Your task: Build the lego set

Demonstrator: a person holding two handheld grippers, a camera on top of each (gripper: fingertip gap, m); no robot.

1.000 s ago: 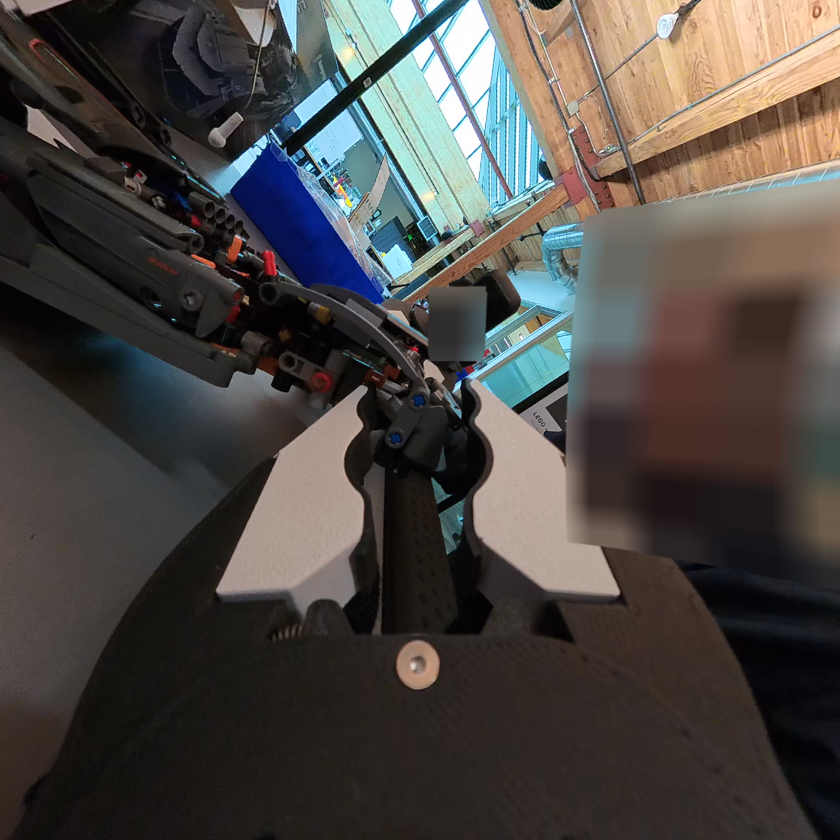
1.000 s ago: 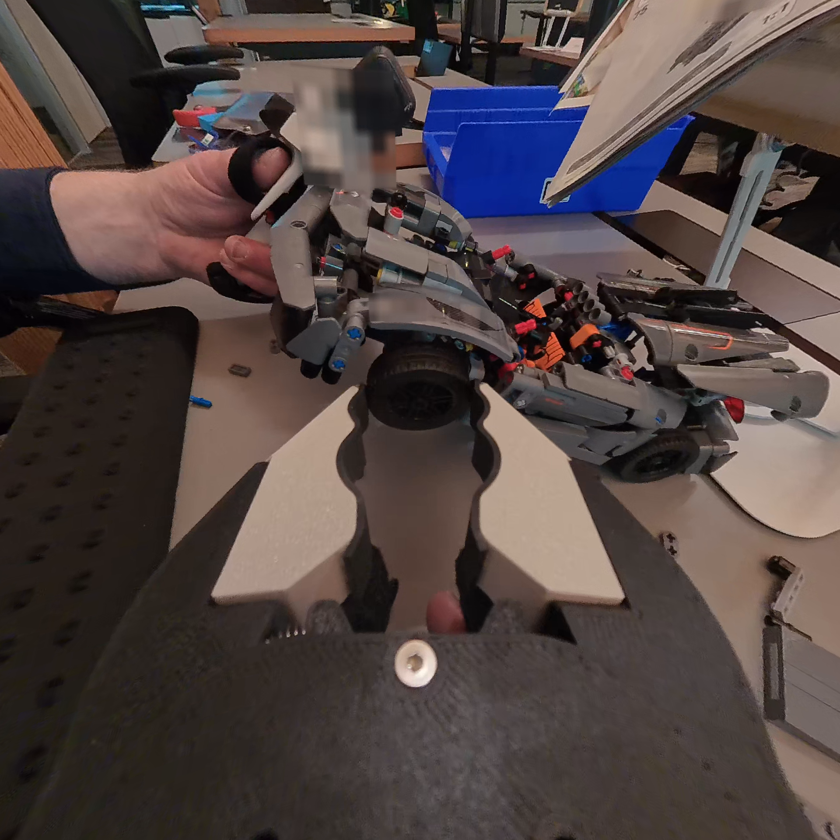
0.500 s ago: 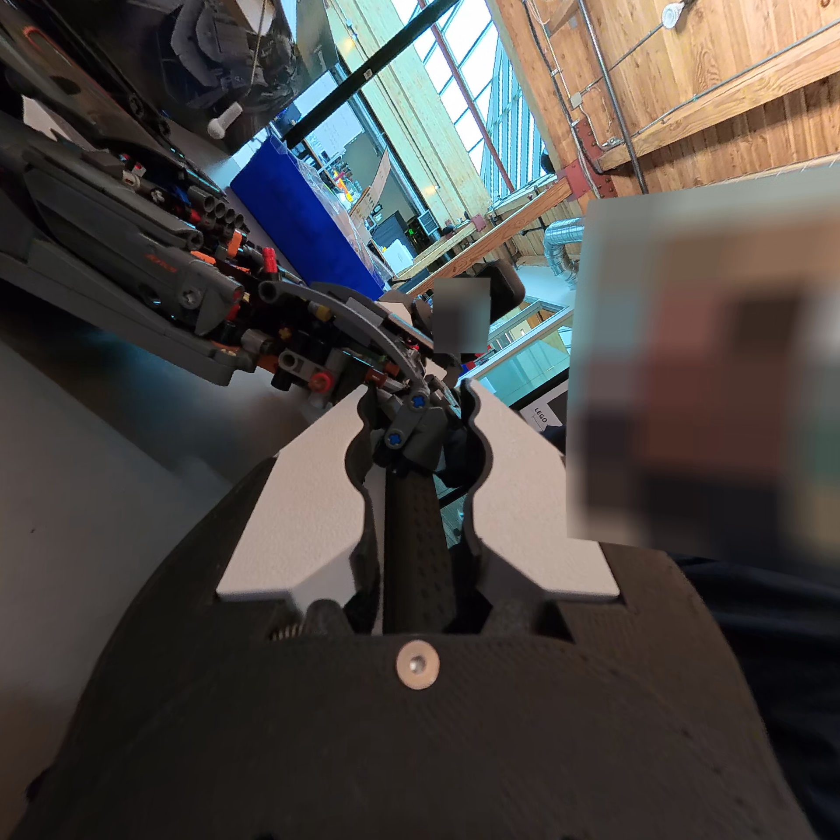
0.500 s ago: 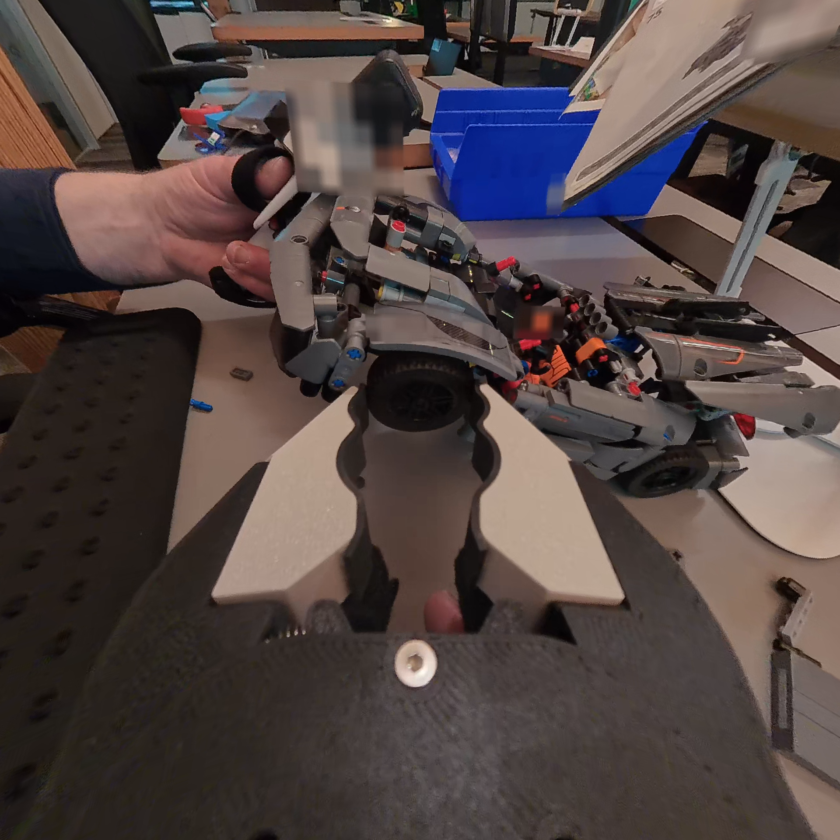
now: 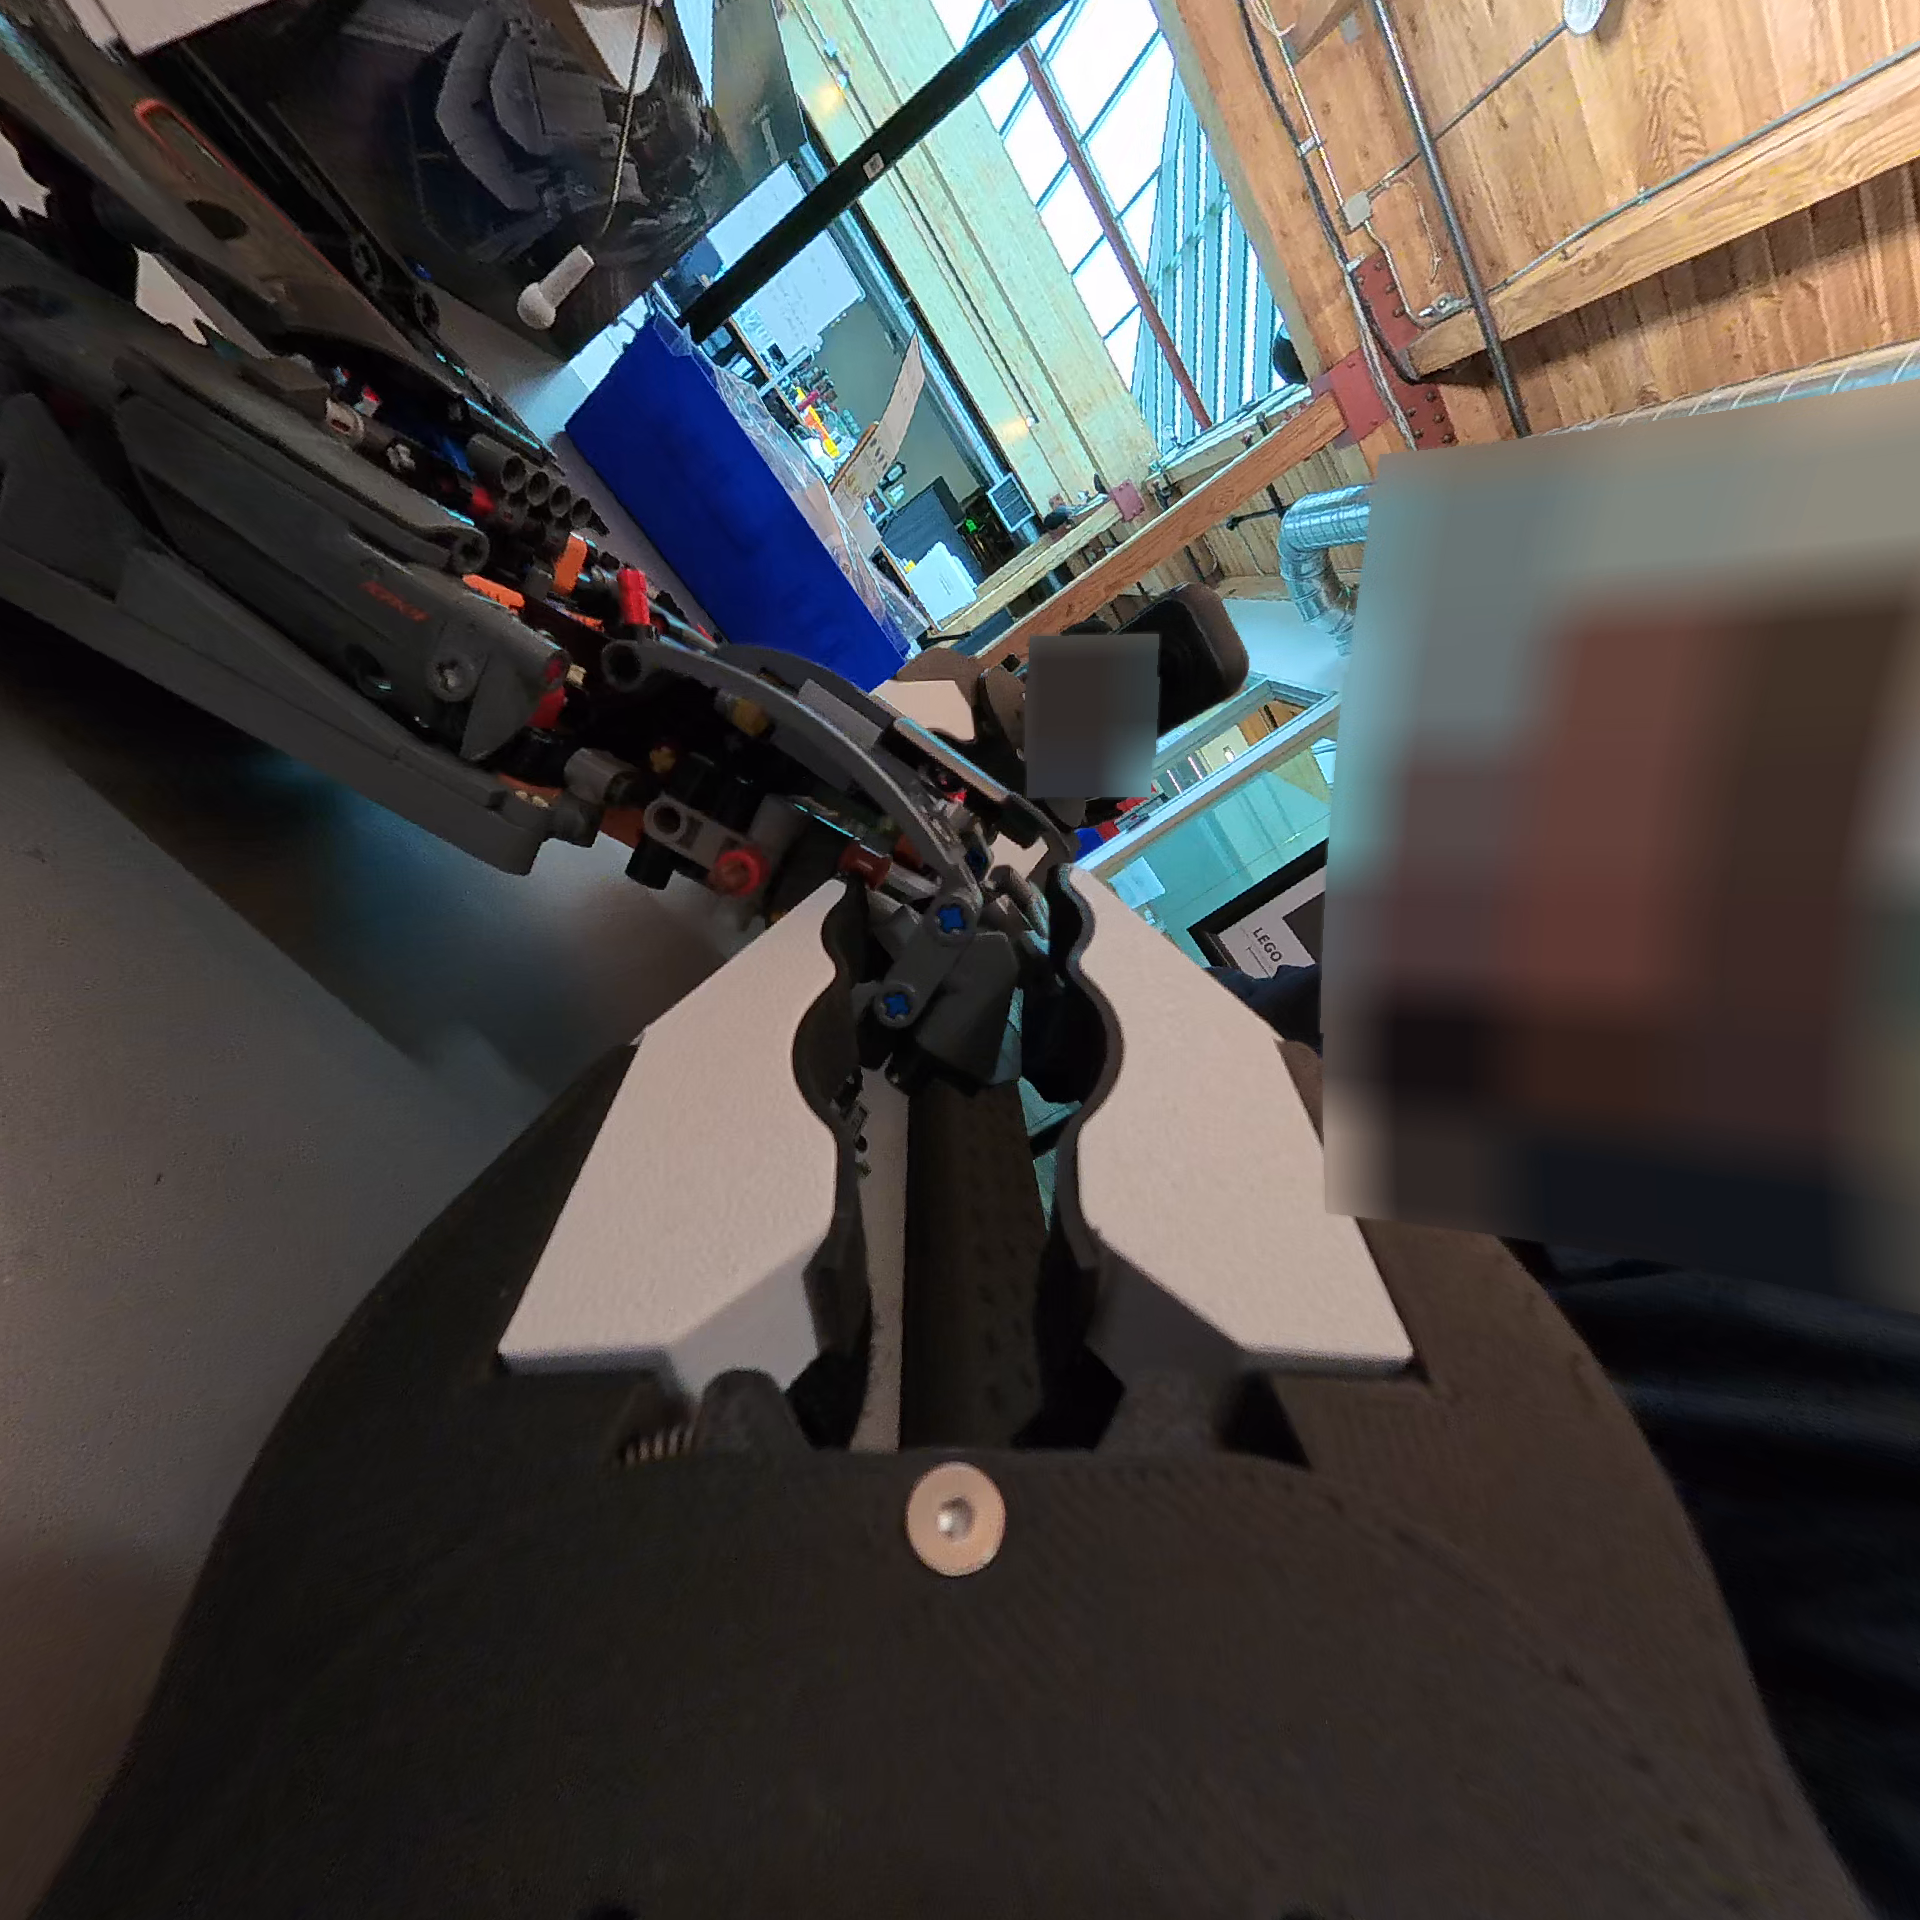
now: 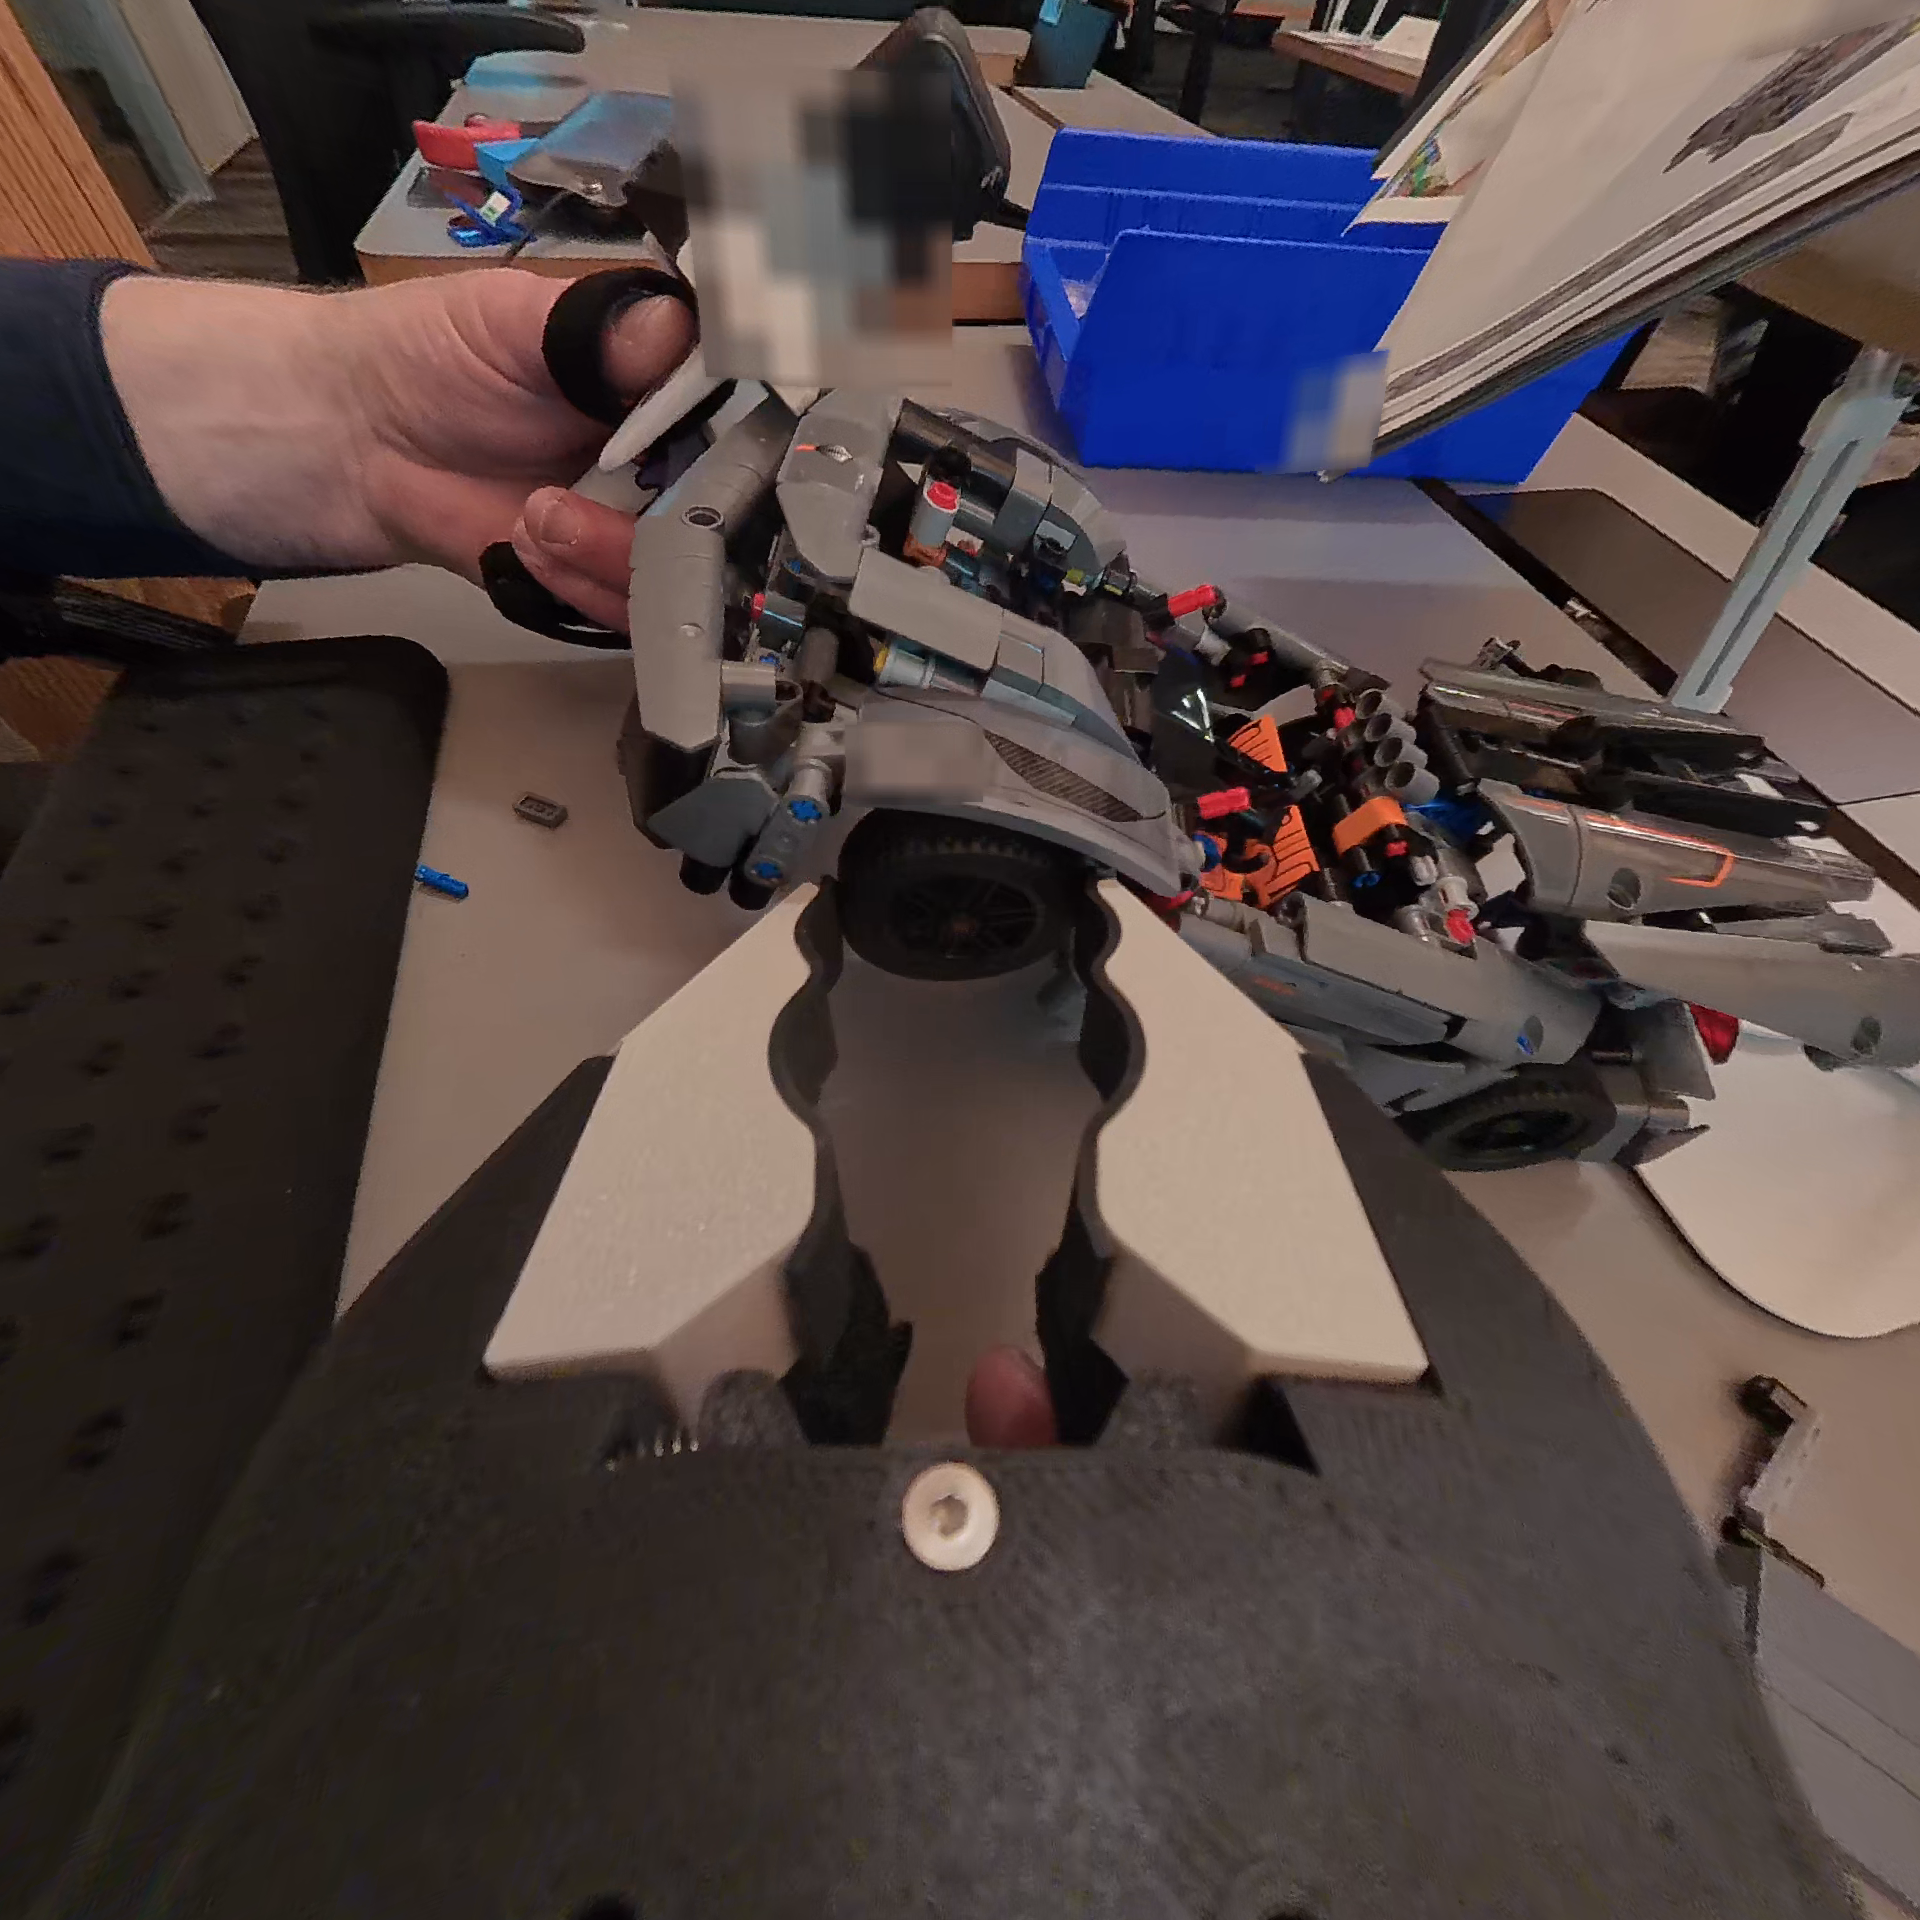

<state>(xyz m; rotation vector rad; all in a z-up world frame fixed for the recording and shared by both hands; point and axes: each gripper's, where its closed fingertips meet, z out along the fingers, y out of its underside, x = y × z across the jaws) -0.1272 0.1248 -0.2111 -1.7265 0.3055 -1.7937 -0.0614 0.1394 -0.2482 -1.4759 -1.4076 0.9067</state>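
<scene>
Right wrist view: the left gripper clamps the car by its nose, lifting it (probably for access); the right gripper gapes empty beneath the wheel.

The left gripper fingers seemingly clamp the grey lego car at its nose.

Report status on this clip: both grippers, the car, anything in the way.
Left gripper shut on car's front corner. Right gripper open, empty, at the front wheel. Car nose-up, rear wheel on table. Loose pin lies clear.
</scene>
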